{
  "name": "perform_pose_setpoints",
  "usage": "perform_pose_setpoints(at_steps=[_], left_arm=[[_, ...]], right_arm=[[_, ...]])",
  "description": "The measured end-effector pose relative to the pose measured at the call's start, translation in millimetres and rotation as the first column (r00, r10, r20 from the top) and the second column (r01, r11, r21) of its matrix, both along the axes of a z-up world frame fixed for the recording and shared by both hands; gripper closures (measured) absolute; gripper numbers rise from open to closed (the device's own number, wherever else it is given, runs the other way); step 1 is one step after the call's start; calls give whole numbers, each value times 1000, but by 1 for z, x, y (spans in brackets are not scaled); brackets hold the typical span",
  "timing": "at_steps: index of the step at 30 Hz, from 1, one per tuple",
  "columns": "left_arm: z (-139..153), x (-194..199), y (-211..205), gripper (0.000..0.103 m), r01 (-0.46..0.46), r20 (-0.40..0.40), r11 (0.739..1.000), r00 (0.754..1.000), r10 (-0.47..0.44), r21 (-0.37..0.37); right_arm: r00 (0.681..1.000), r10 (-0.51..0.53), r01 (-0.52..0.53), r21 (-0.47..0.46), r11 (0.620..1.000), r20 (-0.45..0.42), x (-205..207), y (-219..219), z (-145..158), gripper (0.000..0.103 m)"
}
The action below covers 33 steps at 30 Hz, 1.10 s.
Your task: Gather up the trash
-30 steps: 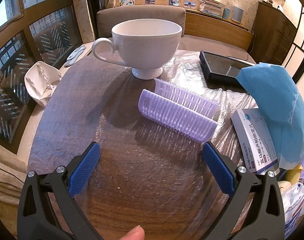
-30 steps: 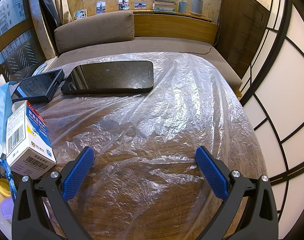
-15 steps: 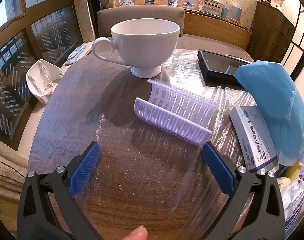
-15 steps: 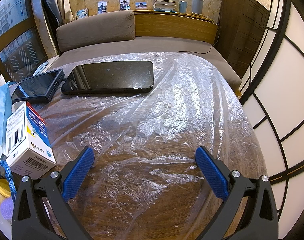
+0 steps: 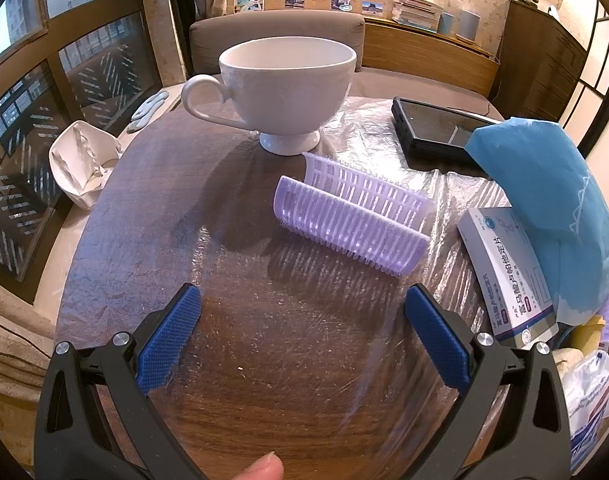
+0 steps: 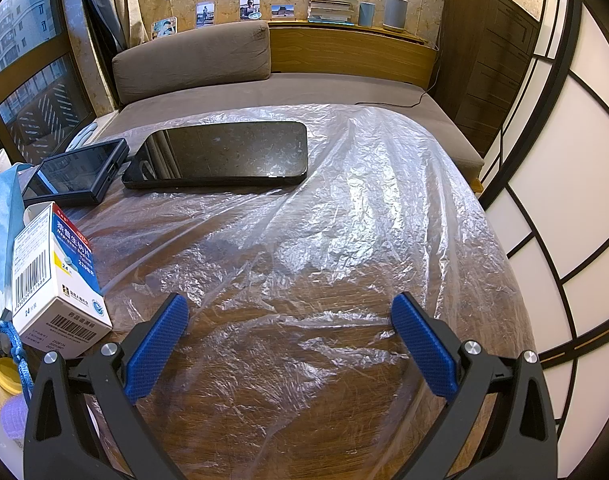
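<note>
left gripper point(image 5: 302, 326): black arms | blue textured pads | silver screws | right gripper point(image 6: 288, 336): same

Cup point(image 5: 288, 80) at rear of counter point(image 5: 264, 380), hair roller point(image 5: 352, 224) just before it, medicine box point(image 5: 508, 272) to right, tablet point(image 5: 436, 128) behind box.

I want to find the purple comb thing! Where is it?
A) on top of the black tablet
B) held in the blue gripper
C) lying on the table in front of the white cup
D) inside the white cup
C: the purple comb thing lies on the plastic-covered table, just in front of the white cup, with the left gripper open and short of it.
</note>
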<state>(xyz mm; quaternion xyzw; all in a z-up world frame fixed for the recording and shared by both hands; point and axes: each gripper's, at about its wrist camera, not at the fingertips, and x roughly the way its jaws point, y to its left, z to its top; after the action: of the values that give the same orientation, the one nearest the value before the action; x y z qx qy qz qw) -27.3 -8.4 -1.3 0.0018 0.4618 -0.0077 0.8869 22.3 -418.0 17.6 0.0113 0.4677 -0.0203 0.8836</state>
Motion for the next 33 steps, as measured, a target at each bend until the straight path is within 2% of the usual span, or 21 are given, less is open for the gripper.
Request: perform_pose_setpoints(at_steps=[33], left_arm=[[2, -3, -1, 1, 0, -1, 1000, 1000, 0, 1]], right_arm=[[1000, -5, 5, -1, 1000, 0, -1, 1, 3, 4]])
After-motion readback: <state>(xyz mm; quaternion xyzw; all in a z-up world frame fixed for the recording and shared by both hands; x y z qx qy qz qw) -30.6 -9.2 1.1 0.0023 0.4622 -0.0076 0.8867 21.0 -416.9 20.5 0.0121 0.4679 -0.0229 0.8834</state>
